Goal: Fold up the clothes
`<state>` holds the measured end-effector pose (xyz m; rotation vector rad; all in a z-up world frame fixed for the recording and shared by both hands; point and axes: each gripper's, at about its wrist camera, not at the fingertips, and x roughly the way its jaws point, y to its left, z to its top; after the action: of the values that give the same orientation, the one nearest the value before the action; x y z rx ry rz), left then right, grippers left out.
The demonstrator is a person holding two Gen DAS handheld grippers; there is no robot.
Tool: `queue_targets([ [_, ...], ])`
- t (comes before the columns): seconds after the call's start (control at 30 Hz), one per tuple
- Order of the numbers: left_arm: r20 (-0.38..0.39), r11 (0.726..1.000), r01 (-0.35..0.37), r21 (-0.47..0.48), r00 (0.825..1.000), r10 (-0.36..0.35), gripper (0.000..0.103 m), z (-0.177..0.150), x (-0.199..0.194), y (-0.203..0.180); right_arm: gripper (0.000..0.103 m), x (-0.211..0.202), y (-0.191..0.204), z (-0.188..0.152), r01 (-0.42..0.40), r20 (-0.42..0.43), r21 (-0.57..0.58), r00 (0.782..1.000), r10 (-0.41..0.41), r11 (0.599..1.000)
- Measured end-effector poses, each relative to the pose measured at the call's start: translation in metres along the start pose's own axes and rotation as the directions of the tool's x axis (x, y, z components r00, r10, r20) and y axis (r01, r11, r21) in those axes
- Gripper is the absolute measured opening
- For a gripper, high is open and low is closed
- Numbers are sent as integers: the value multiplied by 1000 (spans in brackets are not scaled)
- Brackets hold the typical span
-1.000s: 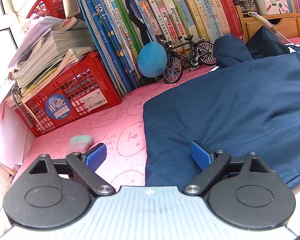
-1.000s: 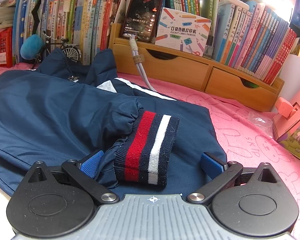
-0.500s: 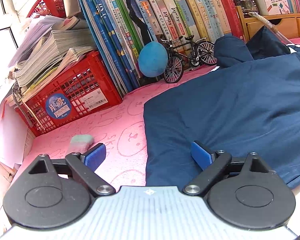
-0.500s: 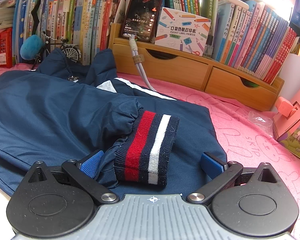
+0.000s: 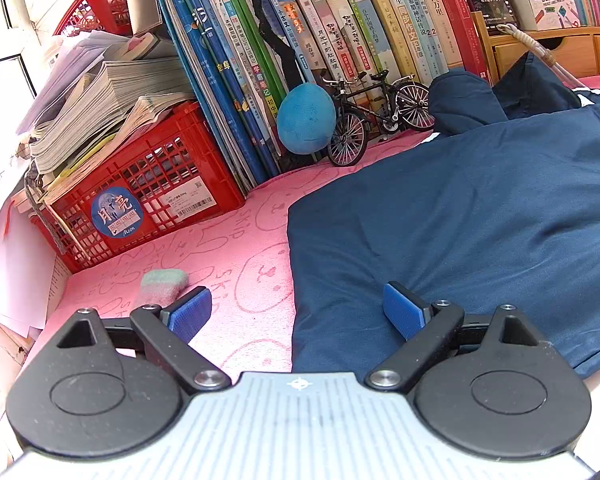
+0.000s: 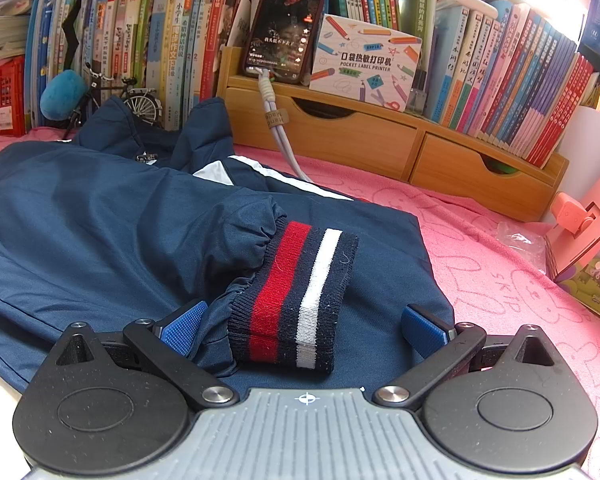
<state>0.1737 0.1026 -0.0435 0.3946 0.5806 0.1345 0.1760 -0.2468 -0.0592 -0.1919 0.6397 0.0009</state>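
A navy blue jacket (image 5: 480,216) lies spread on the pink cloth (image 5: 220,264). My left gripper (image 5: 296,312) is open, straddling the jacket's near left edge; its right pad is over the fabric, its left pad over the pink cloth. In the right wrist view the jacket (image 6: 100,232) has a sleeve folded across it, ending in a ribbed cuff (image 6: 296,296) with red and white stripes. My right gripper (image 6: 304,328) is open, its blue pads either side of the cuff, not touching it.
A red crate (image 5: 148,200) of papers, a row of books (image 5: 340,40), a blue plush ball (image 5: 306,118) and a model bicycle (image 5: 376,112) line the back. A small grey-green eraser (image 5: 162,284) lies by my left pad. A wooden drawer shelf (image 6: 380,140) holds a phone (image 6: 286,24) with cable.
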Motion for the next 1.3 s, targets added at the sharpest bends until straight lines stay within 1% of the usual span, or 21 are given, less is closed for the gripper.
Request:
queue_targets([
  [0.43, 1, 1000, -6, 5, 1000, 6, 95, -1, 0, 0, 103, -2, -1, 1, -1, -1, 4, 1000, 1, 1000],
  [0.5, 6, 1000, -16, 18, 1000, 16, 95, -1, -1, -2, 103, -3, -1, 1, -3, -4, 15, 1000, 3, 1000],
  [0.63, 10, 999, -26, 31, 1000, 26, 95, -1, -1, -4, 102, -25, -4, -3, -14, 26, 51, 1000, 13, 999],
  [0.77, 4, 1000, -11, 13, 1000, 11, 95, 0, -1, -1, 102, -55, -1, 8, -29, 83, 16, 996, 28, 999],
  [0.83, 2, 1000, -5, 5, 1000, 5, 95, 0, -1, 0, 102, -66, 8, 20, -70, 113, -8, 991, 70, 998],
  [0.93, 4, 1000, -11, 12, 1000, 11, 95, -1, -1, -2, 102, -69, 28, 43, -190, 125, 2, 974, 188, 982],
  [1.0, 4, 1000, -12, 12, 1000, 12, 95, 0, -1, -2, 102, -59, 44, 56, -300, 107, 47, 950, 293, 953],
  [1.1, 3, 1000, -8, 7, 1000, 8, 95, 0, 0, -1, 102, -32, 70, 70, -411, 70, 144, 912, 405, 900],
  [1.13, 2, 1000, -5, 4, 1000, 5, 95, 0, 0, 0, 102, -23, 77, 74, -422, 56, 172, 906, 419, 890],
  [1.17, 1, 1000, -3, 2, 1000, 3, 95, 0, 0, 0, 102, -14, 81, 76, -422, 42, 193, 905, 422, 886],
  [1.23, 0, 1000, 0, -2, 1000, 0, 95, 0, 0, 1, 101, 2, 85, 77, -392, 15, 225, 917, 399, 892],
  [1.3, -2, 1000, 6, -9, 1000, -6, 95, -1, 1, 2, 101, 15, 79, 75, -340, -9, 236, 936, 352, 910],
])
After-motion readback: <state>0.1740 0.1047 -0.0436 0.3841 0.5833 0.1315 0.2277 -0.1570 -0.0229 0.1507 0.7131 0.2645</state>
